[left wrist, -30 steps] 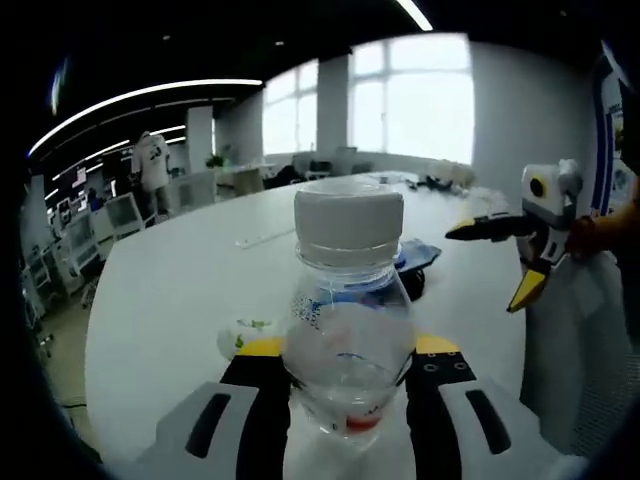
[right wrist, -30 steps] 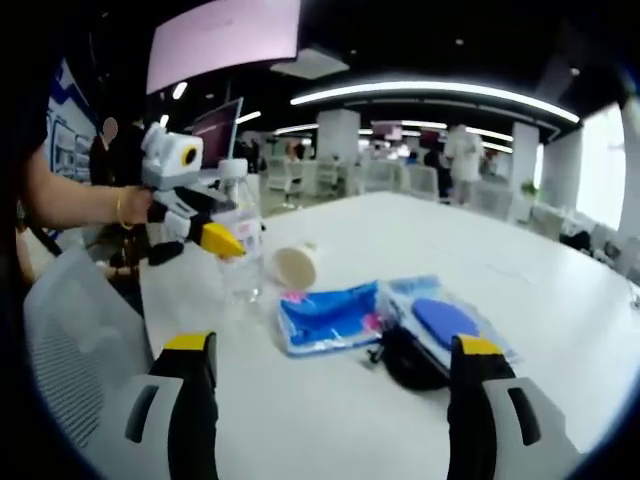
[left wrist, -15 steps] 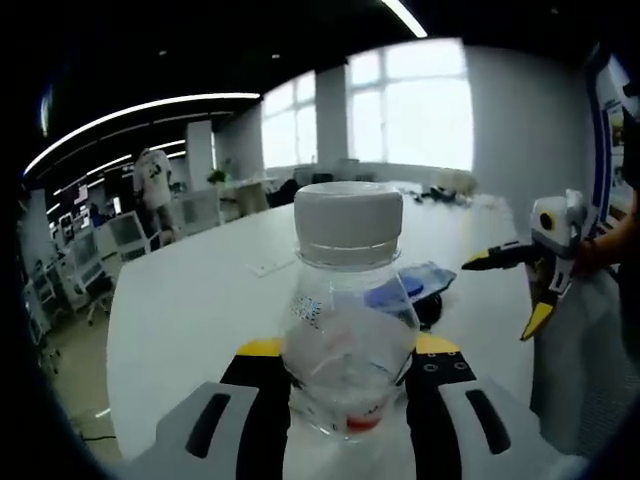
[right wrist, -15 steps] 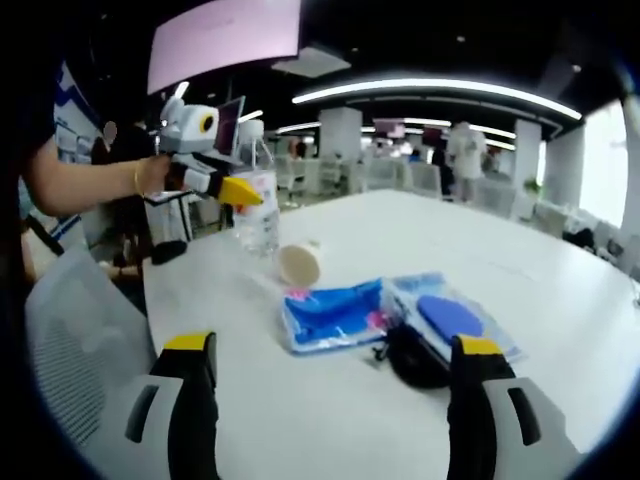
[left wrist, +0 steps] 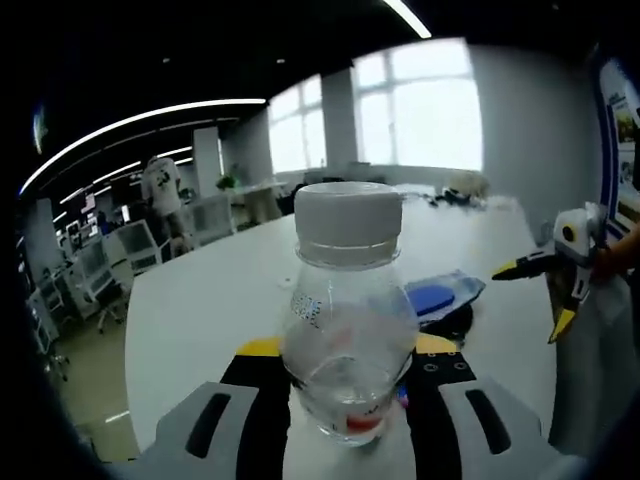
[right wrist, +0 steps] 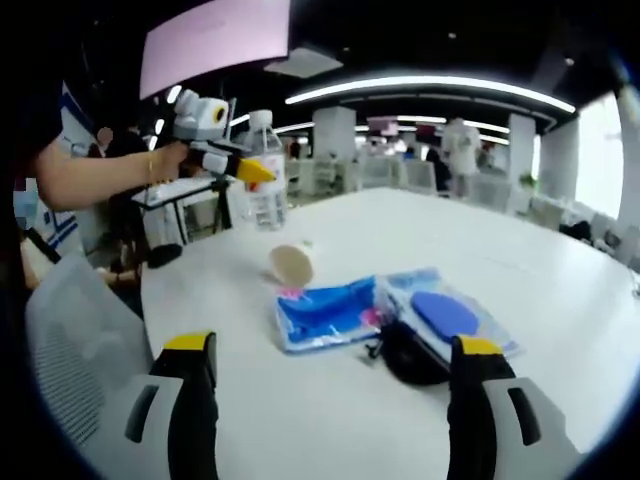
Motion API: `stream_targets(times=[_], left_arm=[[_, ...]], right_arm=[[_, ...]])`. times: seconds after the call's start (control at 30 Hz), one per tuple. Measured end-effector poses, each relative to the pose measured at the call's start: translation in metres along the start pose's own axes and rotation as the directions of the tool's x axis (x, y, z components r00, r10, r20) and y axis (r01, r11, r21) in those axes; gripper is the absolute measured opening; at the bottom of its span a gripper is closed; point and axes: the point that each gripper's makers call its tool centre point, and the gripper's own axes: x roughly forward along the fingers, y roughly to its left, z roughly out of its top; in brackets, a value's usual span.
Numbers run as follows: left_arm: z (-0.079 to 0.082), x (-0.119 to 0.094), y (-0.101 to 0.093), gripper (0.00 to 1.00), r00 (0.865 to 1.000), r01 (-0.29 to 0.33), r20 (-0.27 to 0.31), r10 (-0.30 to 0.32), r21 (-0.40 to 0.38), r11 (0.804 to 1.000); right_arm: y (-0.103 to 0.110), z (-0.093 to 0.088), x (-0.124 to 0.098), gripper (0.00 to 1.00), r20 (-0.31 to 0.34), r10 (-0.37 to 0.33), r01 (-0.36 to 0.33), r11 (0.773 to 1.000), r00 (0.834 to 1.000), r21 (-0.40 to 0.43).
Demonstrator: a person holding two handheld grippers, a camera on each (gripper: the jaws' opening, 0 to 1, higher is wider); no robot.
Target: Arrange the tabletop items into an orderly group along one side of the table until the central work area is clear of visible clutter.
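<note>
The left tongs [left wrist: 345, 375] were clamped on a clear water bottle [left wrist: 348, 310] with a white cap, held above the white bench [right wrist: 560, 290] — at its far left in the right gripper view. The right tongs [right wrist: 330, 385] stood wide, holding nothing. Ahead of them lay a tipped paper cup [right wrist: 291, 264], a blue packet [right wrist: 328, 312], a clear bag with a blue item [right wrist: 445, 315] and a black pouch [right wrist: 408, 355], close together.

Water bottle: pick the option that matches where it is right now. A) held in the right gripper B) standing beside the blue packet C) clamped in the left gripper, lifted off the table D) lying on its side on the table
C: the left gripper is shut on the water bottle, which hangs above the table.
</note>
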Motion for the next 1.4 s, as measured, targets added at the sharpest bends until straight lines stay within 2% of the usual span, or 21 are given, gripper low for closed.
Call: stream_targets(times=[0.27,0.67,1.03,1.4], left_arm=[[-0.002,0.019,0.016,0.42,1.0,0.01,-0.006,-0.01,0.003,1.0],[-0.007,0.045,0.049,0.42,1.0,0.014,-0.008,-0.014,-0.026,1.0],[-0.027,0.074,0.086,0.42,0.999,0.032,-0.028,-0.033,-0.053,0.998],[-0.047,0.093,0.094,0.42,0.998,0.039,-0.05,-0.042,-0.057,0.998]], right_arm=[[-0.002,-0.004,0.001,0.95,-0.009,-0.003,0.004,1.0,1.0,0.016],[-0.006,-0.012,0.003,0.95,-0.033,-0.008,0.01,0.999,0.999,0.042],[-0.013,-0.02,0.004,0.95,-0.059,-0.027,0.031,0.997,0.998,0.065],[-0.018,-0.028,0.003,0.95,-0.092,-0.044,0.052,0.995,0.995,0.085]])
